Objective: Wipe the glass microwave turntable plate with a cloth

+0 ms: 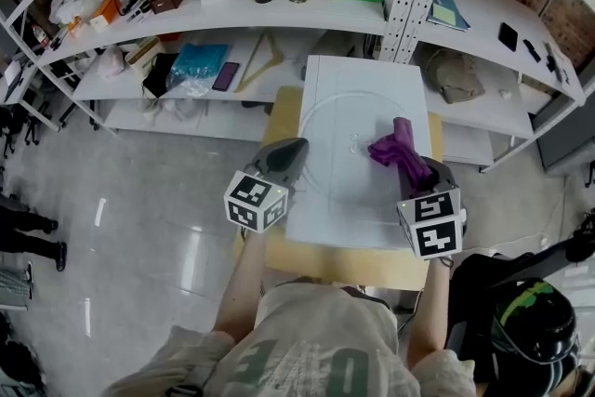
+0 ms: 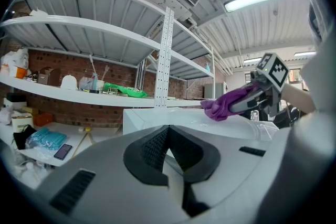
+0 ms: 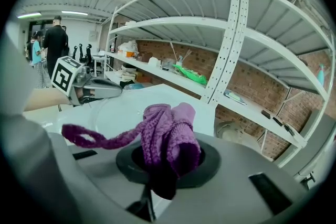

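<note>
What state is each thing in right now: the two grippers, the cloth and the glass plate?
Left gripper: shut, tip at the glass plate's left rim; I cannot tell whether it pinches the rim.
Right gripper: shut on the purple cloth.
Purple cloth: bunched up, one loop hanging loose, held over the plate's right part.
Glass plate: lying flat on the white board.

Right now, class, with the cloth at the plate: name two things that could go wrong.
The glass plate lies on a smooth white board; a sideways push from the cloth might slide it, since the left claw, jaws together, seems only beside its rim. The cloth's loose loop trails from the right claw and could snag.
</note>
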Motion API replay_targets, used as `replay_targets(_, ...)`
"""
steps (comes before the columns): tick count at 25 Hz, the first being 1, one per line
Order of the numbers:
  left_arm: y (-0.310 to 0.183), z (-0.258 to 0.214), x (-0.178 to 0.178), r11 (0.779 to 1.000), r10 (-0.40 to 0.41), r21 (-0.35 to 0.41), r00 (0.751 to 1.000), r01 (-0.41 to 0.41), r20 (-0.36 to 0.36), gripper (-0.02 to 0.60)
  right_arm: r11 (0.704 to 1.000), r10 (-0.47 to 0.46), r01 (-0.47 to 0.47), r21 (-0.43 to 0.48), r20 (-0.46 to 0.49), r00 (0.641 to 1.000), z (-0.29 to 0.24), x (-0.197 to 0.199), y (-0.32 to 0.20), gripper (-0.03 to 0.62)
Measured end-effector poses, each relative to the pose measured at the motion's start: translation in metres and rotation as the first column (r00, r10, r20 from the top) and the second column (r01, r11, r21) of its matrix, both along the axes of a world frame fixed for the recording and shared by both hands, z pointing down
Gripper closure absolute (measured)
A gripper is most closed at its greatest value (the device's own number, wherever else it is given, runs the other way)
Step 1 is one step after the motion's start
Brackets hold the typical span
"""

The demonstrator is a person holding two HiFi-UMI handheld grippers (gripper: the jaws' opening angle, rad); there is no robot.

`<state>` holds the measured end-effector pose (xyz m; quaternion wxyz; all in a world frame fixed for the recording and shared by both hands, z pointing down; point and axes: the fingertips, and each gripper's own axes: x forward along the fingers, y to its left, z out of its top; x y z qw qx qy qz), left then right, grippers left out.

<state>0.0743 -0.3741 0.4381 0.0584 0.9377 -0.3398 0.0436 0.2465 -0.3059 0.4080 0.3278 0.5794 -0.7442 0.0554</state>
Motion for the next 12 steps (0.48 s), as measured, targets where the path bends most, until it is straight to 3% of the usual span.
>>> replay_targets(12, 0.000, 0.001, -0.001, 1.000, -0.012, -0.003, 1.000, 0.012, -0.005, 0.584, 1.000, -0.006, 0.007, -0.025, 0.042, 0.999, 0.004, -0.024, 0.063, 0.543)
